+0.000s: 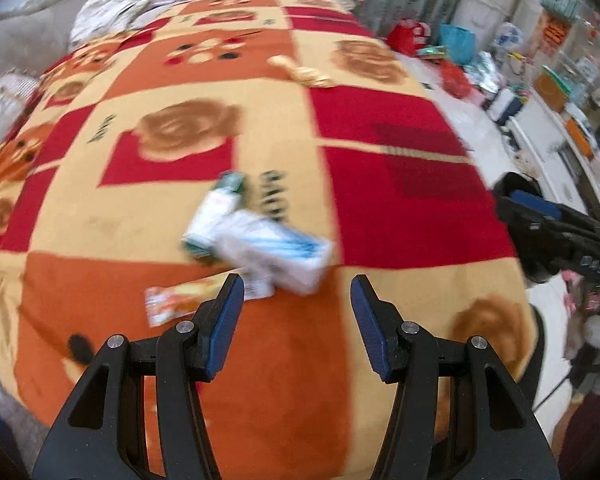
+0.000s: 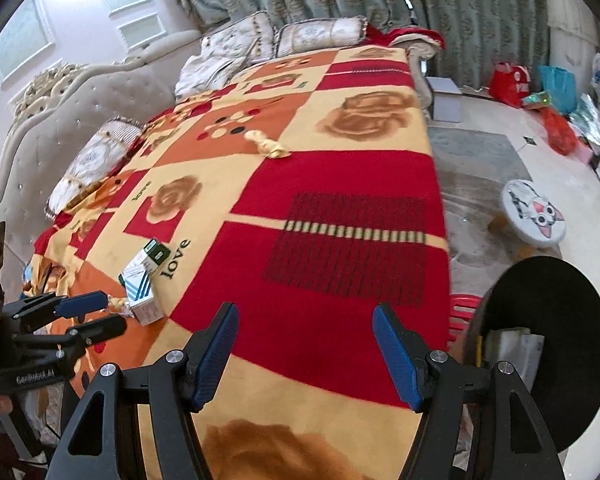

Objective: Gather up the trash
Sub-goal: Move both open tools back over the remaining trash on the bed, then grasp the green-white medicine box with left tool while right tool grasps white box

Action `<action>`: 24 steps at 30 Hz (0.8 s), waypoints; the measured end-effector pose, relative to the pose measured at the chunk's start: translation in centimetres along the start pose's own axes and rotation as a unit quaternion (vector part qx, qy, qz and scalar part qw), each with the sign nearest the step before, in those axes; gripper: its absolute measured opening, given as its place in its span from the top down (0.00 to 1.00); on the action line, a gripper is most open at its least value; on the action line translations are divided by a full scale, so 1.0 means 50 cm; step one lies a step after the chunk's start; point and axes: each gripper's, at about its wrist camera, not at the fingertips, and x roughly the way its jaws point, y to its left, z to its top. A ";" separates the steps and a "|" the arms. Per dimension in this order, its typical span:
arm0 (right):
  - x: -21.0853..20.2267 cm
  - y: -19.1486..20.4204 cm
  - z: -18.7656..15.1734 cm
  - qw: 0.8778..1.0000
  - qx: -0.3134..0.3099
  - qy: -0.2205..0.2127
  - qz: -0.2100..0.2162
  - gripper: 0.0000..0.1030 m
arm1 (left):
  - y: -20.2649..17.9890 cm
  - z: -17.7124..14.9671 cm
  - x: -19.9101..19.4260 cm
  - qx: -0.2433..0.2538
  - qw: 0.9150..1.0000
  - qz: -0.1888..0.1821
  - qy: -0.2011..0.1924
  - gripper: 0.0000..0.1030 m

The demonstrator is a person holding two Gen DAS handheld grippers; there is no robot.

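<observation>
Two cartons (image 1: 260, 240) and an orange wrapper (image 1: 176, 300) lay on the bed (image 1: 400, 200) at 12 o'clock, just beyond the left tongs (image 1: 297, 292), which were released. Right view: right tongs (image 2: 305, 322) spread apart over the blanket, cartons (image 2: 142, 280) at 10 o'clock, black bin (image 2: 548, 340) at 3 o'clock.

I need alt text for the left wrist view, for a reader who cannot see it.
Open left tongs hover over a patterned blanket, just short of two small cartons and an orange wrapper lying there. The right tongs show at the right edge.
</observation>
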 end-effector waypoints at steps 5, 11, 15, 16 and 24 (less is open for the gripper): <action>0.012 0.010 0.003 1.000 -0.001 0.005 0.005 0.35 | 0.051 0.014 0.042 -0.025 0.999 0.019 0.014 0.48; 0.003 0.007 0.001 1.000 -0.004 0.008 -0.005 0.35 | 0.011 0.067 0.089 0.001 1.000 -0.020 -0.009 0.48; -0.005 -0.011 0.001 1.000 0.007 0.008 -0.020 0.35 | -0.031 0.109 0.116 0.024 0.998 -0.063 -0.018 0.48; -0.006 -0.014 0.002 1.000 0.011 0.009 -0.022 0.35 | -0.043 0.119 0.113 0.036 0.997 -0.067 -0.033 0.48; 0.016 0.011 0.014 1.000 0.010 0.016 -0.005 0.35 | -0.035 0.150 0.042 0.047 0.991 -0.114 -0.048 0.48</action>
